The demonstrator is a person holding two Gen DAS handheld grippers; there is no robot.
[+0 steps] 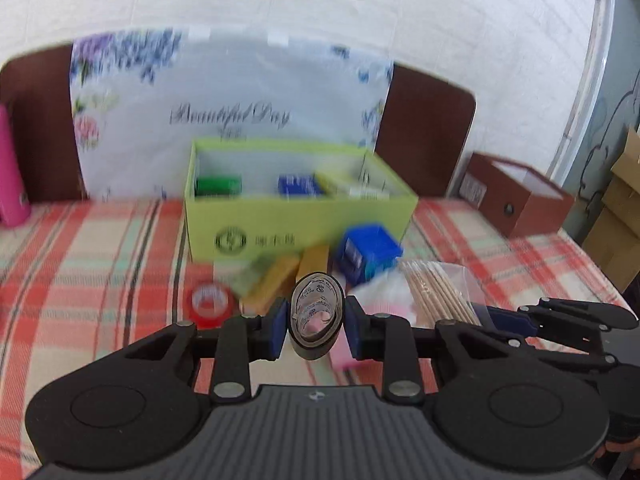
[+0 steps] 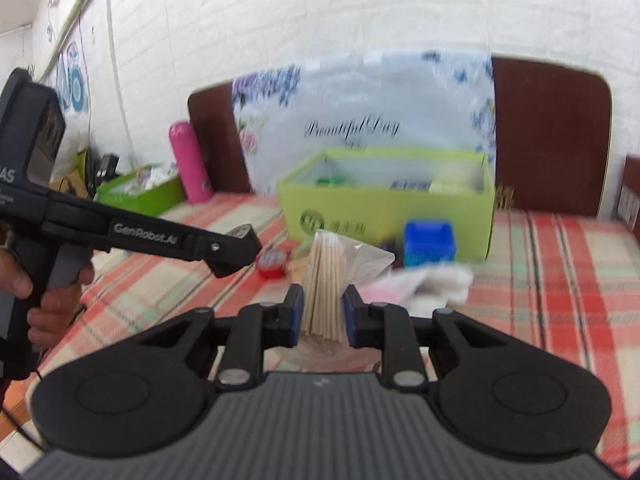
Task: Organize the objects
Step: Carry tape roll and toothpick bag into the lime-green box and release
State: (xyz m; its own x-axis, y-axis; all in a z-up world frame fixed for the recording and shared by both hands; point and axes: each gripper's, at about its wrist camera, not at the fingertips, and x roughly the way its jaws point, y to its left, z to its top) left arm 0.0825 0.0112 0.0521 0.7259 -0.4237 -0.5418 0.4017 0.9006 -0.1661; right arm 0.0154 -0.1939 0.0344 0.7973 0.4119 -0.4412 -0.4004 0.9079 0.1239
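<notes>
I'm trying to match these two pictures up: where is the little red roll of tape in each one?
Left wrist view: red tape roll lies on the plaid cloth, lower left of centre, before the green box.
Right wrist view: it sits left of centre, just beyond the other gripper's tip.
Shared landmark: the green box.

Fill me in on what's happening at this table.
A person is tidying small items, one handheld tool in each hand. The left tool is shut on a black tape roll; the right tool is shut on a clear bag of wooden sticks. Both are held above the plaid tablecloth. Ahead stands an open green box already holding a few things, with a red tape roll and a blue box lying in front of it.
</notes>
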